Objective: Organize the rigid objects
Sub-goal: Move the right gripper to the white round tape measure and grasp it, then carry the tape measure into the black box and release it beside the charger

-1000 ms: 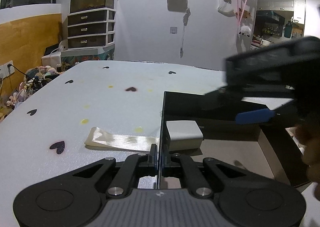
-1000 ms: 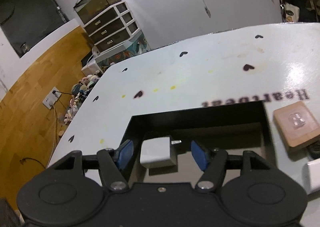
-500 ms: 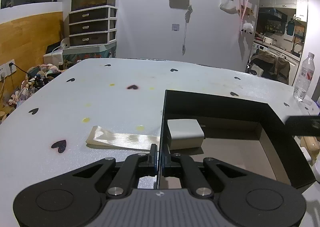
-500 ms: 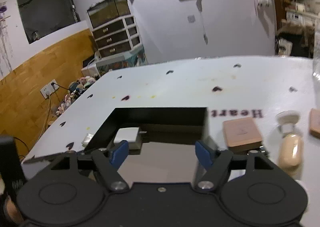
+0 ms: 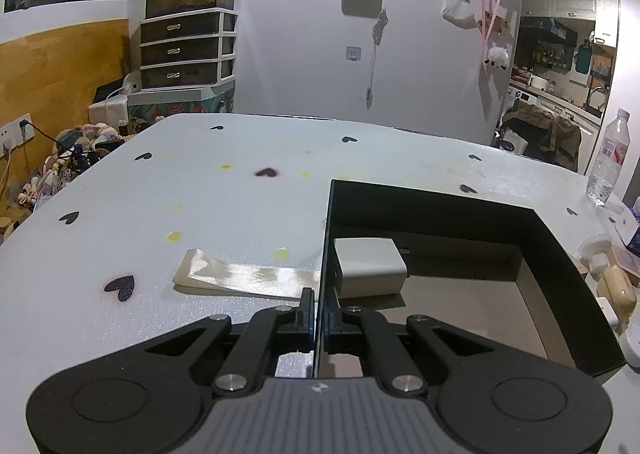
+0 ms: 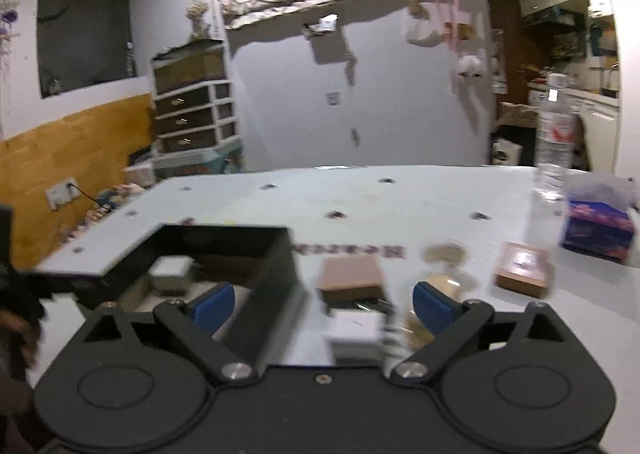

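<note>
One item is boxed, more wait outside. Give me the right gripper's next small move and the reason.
Probably ease the right gripper down over the small white block lying between its wide-open, just-opened jaws, then close. Only the white adapter sits in the black box, whose wall the left gripper pinches steady. The right view is blurred, so that block's identity is uncertain.

I have swung the right gripper [image 6: 320, 300] away from over the black box [image 6: 276, 282], leaving the white charger [image 6: 172, 272] inside, toward the tabletop's right side. Its blue fingers [image 6: 212, 304] have just been opening, empty, above a white block [image 6: 354, 330] outside the box.
</note>
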`<state>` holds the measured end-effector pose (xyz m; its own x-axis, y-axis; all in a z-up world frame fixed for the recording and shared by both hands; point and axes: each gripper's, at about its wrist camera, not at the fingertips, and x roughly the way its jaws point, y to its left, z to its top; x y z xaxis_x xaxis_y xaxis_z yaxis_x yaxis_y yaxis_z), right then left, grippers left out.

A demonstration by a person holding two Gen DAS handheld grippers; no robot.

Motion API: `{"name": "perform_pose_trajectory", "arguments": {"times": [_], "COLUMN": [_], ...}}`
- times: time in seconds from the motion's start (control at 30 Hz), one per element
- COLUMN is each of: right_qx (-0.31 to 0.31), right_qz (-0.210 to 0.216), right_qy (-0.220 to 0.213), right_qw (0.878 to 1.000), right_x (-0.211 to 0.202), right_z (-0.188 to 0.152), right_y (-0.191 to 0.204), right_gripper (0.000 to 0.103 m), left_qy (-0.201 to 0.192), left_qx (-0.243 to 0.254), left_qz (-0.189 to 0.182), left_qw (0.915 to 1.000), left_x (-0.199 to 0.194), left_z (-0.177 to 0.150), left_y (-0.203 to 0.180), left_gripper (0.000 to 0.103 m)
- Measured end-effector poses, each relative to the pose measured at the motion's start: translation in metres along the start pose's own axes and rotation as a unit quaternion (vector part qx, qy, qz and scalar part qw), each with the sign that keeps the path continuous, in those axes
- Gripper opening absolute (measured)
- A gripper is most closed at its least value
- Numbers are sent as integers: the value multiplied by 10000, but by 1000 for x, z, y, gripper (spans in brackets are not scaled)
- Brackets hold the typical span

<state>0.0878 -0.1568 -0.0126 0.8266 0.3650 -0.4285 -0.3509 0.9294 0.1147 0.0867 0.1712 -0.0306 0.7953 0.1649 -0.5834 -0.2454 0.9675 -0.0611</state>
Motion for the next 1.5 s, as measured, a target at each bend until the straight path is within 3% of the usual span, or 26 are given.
{"name": "perform_pose_trajectory", "arguments": {"times": [0.3,0.7,0.83,1.13,1.23,1.5], "right_qx": [-95,-85,-40,-39,-68,187], "right_qz": [-329,-813,-823,-785,-737,-604], "right_qy": [105,681,766,793,774,725], "right_qw": [9994,9943,9936,9938,9942,9954], "right_x": [-7,39,46,50,49,35], "right_z": [-34,-50,-51,-49,-49,-47], "right_y": [-26,-40,-42,-42,-41,-46], "right_gripper": [95,81,73,66,57,57], "left_qy": [-7,-17,-19,-15,-17,-15], "left_qx": [-33,-57,-58,-59,-59,-54], "left_qz": [22,-4,3,-3,-2,-3], "left_qw": [10000,10000,10000,10000,10000,10000], "left_x": [-1,-3,-3,-3,-3,-3], "left_z": [-1,-2,-2,-2,-2,-2], "left_y": [0,0,0,1,0,1], "left_gripper": [4,4,4,4,4,4]}}
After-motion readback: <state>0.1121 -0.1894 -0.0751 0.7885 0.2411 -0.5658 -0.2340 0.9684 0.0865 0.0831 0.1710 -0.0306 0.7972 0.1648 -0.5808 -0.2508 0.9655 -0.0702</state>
